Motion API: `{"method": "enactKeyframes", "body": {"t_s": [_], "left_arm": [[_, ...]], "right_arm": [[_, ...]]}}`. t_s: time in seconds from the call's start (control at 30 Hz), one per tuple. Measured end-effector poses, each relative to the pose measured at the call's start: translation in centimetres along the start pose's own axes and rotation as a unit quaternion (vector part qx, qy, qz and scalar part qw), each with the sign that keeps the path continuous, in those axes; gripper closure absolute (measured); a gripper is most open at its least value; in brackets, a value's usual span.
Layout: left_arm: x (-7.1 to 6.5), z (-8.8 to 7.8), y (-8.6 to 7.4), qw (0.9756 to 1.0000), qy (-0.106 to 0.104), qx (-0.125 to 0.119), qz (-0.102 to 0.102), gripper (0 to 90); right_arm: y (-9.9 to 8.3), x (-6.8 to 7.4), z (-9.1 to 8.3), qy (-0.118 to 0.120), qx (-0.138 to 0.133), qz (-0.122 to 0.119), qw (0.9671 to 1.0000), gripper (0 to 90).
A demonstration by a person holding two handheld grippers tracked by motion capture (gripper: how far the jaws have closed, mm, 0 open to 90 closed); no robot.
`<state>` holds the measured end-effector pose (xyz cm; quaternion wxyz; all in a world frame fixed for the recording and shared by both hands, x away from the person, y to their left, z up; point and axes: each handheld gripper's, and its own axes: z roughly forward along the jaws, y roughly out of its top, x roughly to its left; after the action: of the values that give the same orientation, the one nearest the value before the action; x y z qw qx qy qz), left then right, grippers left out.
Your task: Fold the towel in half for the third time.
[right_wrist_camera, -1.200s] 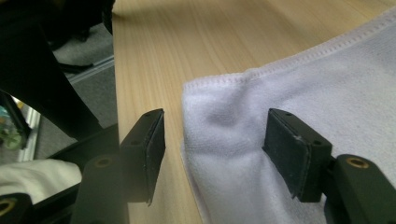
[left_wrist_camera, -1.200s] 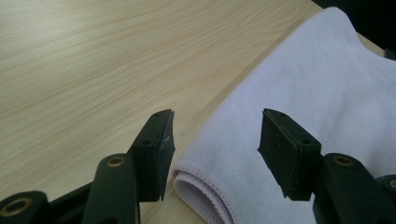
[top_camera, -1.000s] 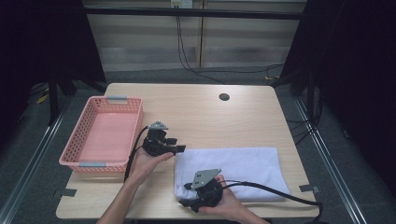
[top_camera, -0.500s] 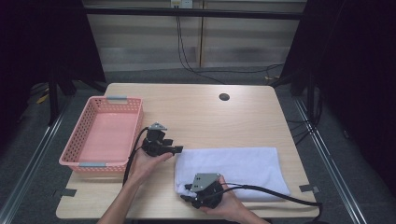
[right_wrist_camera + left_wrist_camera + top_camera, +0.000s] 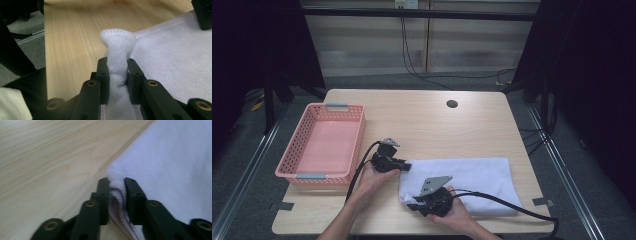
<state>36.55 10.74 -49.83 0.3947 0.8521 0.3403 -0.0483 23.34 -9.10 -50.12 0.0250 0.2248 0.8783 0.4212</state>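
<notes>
Item: white towel (image 5: 462, 177), folded, lying flat on the near right part of the table (image 5: 427, 125). Long axis runs left to right across the table; the left short edge faces the pink basket (image 5: 302, 150), which stands well apart on the table's left side.

Left claw (image 5: 404, 166): at the far left corner of the towel. The jaws have just been closing, and in the left gripper view the corner fabric (image 5: 117, 192) is pinched between the two black pads. Clenched on the towel.

Right claw (image 5: 412, 206): at the near left corner of the towel. The jaws have just been closing as well; in the right gripper view a ridge of fabric (image 5: 117, 57) stands up between the pads and is squeezed there. Clenched on the towel.

Governing relation: both claws hold the same short edge, one at each corner, and the whole body of the towel stretches away from them to the right. The free short edge lies farthest from both claws. The left claw is nearer the basket.

Judgement: the next move likely carries this edge along the long axis, over the towel toward its right end, for a fold. The two corners should travel level and together, or the edge will skew.

Other: round dark hole (image 5: 452, 104) at the table's far side, well clear of the work.
</notes>
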Motion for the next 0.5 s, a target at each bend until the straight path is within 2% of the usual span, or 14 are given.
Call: {"method": "enactKeyframes", "body": {"t_s": [0.03,0.1,0.17,0.37,0.47,0.5], "left_arm": [[0.0,0.0,0.0,1.0,-0.004,-0.006,-0.004,79.8],[0.2,-0.3,0.1,0.9993,-0.022,-0.022,-0.019,81.1],[0.2,-1.2,0.3,0.9978,-0.037,-0.046,-0.03,81.4],[-0.7,-3.2,1.5,0.995,-0.045,-0.086,-0.024,81.5],[-1.1,-4.6,2.3,0.9936,-0.05,-0.1,-0.015,81.6],[-1.2,-4.9,2.5,0.9936,-0.045,-0.103,-0.015,81.5]], "right_arm": [[0.0,0.0,-0.1,0.003,-0.001,0.006,1.0,77.1],[0.2,0.0,-0.4,0.004,-0.004,0.007,1.0,77.4],[0.6,0.1,-1.2,0.004,-0.021,0.012,0.9997,77.6],[2.2,0.2,-3.4,0.005,-0.057,0.017,0.9982,78.0],[3.0,0.5,-3.9,0.009,-0.072,0.017,0.9972,78.1],[3.3,0.6,-4.0,0.009,-0.076,0.017,0.9969,78.1]]}}
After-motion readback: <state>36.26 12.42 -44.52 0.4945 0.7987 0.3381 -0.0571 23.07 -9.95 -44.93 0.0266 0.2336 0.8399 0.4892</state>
